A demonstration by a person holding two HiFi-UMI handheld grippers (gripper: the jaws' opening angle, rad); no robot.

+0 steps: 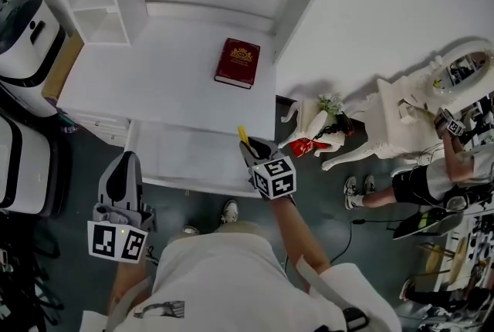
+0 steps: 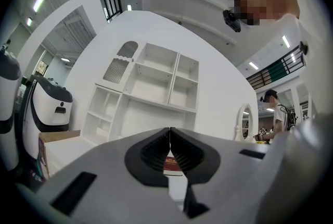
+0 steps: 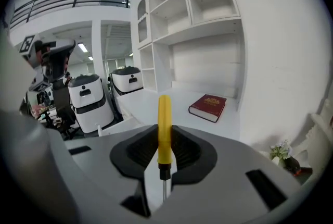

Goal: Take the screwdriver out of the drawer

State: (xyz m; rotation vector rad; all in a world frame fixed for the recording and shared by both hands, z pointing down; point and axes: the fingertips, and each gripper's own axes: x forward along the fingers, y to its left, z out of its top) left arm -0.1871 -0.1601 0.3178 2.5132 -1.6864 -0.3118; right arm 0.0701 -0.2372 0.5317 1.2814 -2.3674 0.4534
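At the left, the left gripper (image 1: 123,172) hangs in front of the near left corner of the open, shallow white drawer (image 1: 185,157). In its own view its jaws (image 2: 169,139) are pressed together with nothing between them; the bit of red showing in the gap is only the book lying further off. This gripper plays no part in carrying the tool at this point. The drawer stands pulled out from under the white worktop (image 1: 154,76), and the part of its floor that shows looks bare. Towards its right end, the right gripper (image 1: 251,149) has its jaws closed narrowly on the slim screwdriver with a yellow plastic handle (image 1: 245,139). The right gripper view shows the handle (image 3: 164,129) clamped between the dark pads, its rounded end sticking out past the tips and its thin metal shaft running back towards the camera. The tool appears to be raised off the drawer floor, roughly over the drawer's right front corner, so I judge the main step, getting it out, as good as done. What seems left is to carry it clear and perhaps set it down, say on the worktop near the dark red hardback book with a gold emblem (image 1: 238,62), and possibly to close the drawer.
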